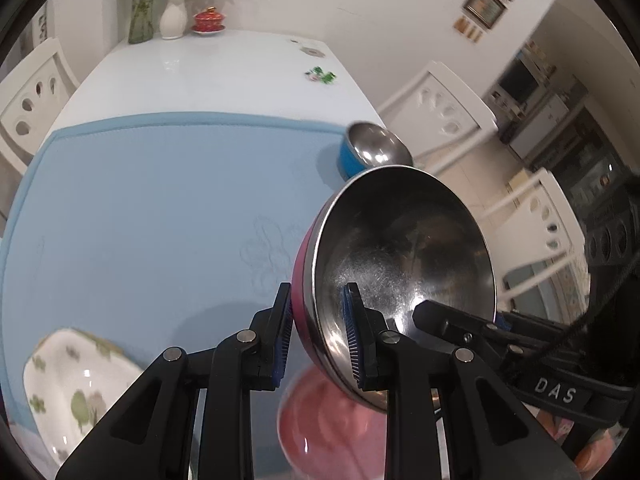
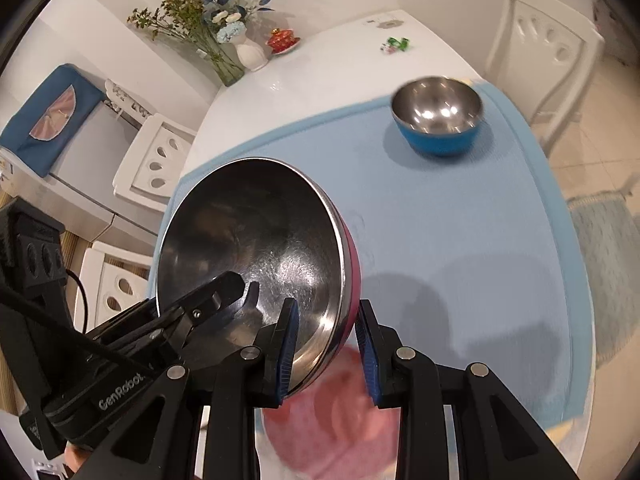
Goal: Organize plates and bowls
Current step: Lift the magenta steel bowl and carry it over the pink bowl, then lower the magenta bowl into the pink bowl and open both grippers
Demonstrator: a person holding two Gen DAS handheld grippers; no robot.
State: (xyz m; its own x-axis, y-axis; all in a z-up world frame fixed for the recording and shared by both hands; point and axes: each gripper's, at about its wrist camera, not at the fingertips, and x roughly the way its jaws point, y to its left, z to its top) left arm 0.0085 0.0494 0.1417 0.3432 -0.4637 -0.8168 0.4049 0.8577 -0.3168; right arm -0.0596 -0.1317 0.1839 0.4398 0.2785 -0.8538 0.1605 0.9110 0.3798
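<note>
A steel bowl with a pink outside [image 1: 404, 256] is held tilted above the blue mat [image 1: 160, 208]. My left gripper [image 1: 320, 336] is shut on its rim, one finger inside, one outside. My right gripper [image 2: 328, 352] straddles the same bowl [image 2: 256, 240] at the opposite rim; the inner pad touches, the outer pad stands a little off the pink wall. A blue steel bowl [image 2: 438, 120] stands upright at the mat's far right corner, also in the left wrist view [image 1: 372, 152]. A white floral dish [image 1: 72, 392] lies near left.
A blurred pink bowl [image 2: 332, 420] lies below the held bowl. On the white table [image 1: 224, 72] stand flower vases [image 1: 174, 16], a red lidded cup [image 1: 209, 21] and small candies [image 1: 320, 75]. White chairs [image 2: 548, 52] surround the table.
</note>
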